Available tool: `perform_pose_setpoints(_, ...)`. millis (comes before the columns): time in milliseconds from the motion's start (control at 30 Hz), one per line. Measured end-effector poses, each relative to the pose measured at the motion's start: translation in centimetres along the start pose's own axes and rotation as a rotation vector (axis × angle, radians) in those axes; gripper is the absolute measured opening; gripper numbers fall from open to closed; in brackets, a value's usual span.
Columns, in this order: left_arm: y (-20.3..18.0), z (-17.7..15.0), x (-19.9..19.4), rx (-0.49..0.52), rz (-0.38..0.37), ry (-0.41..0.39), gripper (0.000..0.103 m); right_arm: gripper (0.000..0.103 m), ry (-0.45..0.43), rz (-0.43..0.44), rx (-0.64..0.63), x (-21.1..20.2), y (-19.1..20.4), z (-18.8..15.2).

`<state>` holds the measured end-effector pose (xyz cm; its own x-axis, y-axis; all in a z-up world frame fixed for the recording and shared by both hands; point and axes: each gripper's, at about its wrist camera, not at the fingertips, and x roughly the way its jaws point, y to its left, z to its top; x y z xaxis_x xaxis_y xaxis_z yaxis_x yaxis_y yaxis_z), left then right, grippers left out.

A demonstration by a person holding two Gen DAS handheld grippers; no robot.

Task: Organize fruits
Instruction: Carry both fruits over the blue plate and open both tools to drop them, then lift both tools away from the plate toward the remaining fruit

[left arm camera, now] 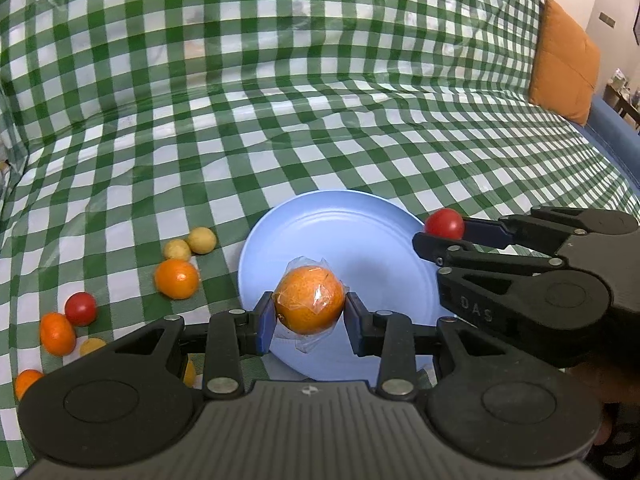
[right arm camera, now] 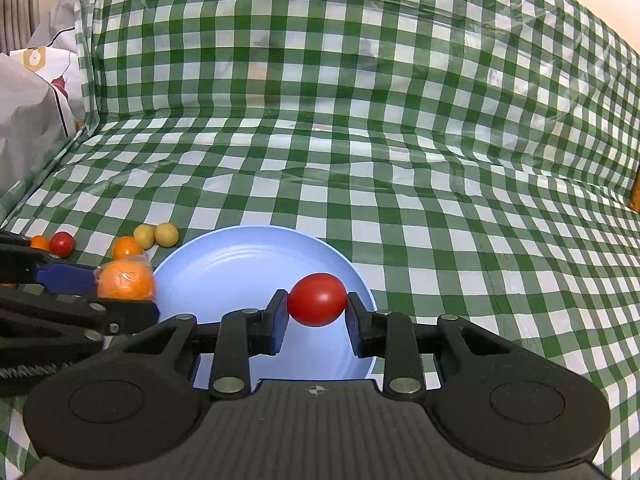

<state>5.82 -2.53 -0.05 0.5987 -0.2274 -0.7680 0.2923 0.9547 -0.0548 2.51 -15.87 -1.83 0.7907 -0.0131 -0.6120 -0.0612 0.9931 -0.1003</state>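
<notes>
The left gripper (left arm camera: 310, 312) clamps a plastic-wrapped orange (left arm camera: 310, 300), likely slippery; the right gripper (right arm camera: 317, 306) pinches a soft, bruisable tomato (right arm camera: 317, 299) across its middle.

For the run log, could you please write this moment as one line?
left claw: shut on orange | right claw: shut on tomato | both over plate | plate bare

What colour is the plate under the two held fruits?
The plate is plain light blue, seen best in the right wrist view.
</notes>
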Motion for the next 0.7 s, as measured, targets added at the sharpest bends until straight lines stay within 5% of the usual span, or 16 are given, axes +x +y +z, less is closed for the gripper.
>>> perform_pose_setpoints(700, -0.47, 0.46, 0.1, 0.004, -0.012, -0.016, 0.046, 0.041, 0.006, -0.016, 0.011, 0.23, -0.01, 0.23)
